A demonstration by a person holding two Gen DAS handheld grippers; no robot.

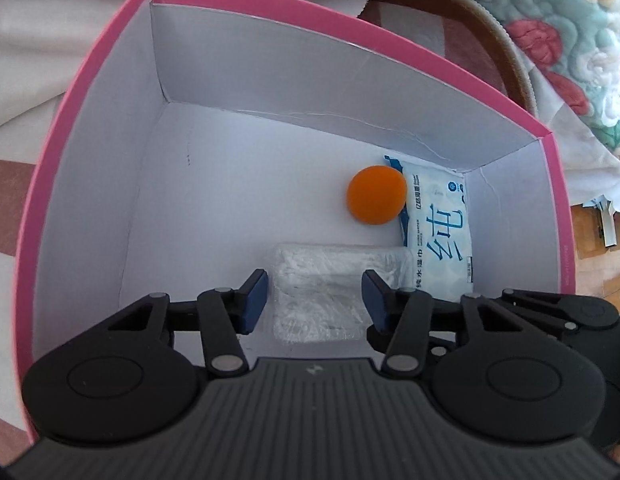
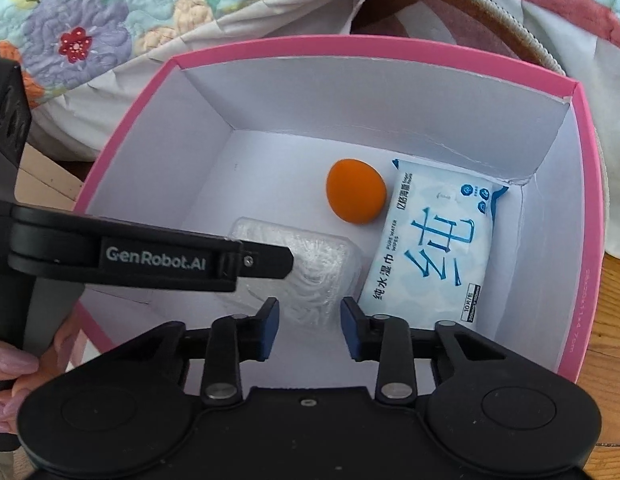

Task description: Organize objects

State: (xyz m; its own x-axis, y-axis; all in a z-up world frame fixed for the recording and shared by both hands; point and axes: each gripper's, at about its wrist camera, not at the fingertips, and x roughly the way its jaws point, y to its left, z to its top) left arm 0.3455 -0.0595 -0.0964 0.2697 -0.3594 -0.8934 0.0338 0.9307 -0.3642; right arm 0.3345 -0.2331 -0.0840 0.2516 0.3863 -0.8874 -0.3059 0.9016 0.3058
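Note:
A pink box (image 1: 90, 80) (image 2: 270, 46) with white inside walls holds an orange ball (image 1: 377, 195) (image 2: 356, 196), a blue-and-white wet-wipes pack (image 1: 438, 232) (image 2: 438, 240) and a clear plastic pack (image 1: 318, 304) (image 2: 322, 272). My left gripper (image 1: 315, 280) hangs open over the clear pack, its blue pads apart and a thin strip of floor beside the left pad. One left finger (image 2: 270, 260) crosses the pack in the right wrist view. My right gripper (image 2: 310, 306) points down at the pack's near end. Its jaws are drawn in narrower than the left's and press on nothing that I can see.
A floral quilt (image 1: 570, 40) (image 2: 90, 20) and cream cloth (image 1: 50, 20) lie behind the box. A brown rounded rim (image 1: 490, 32) shows at the back right. Wooden surface (image 2: 614, 320) runs along the box's right side. A person's fingers (image 2: 14, 360) hold the left gripper's handle.

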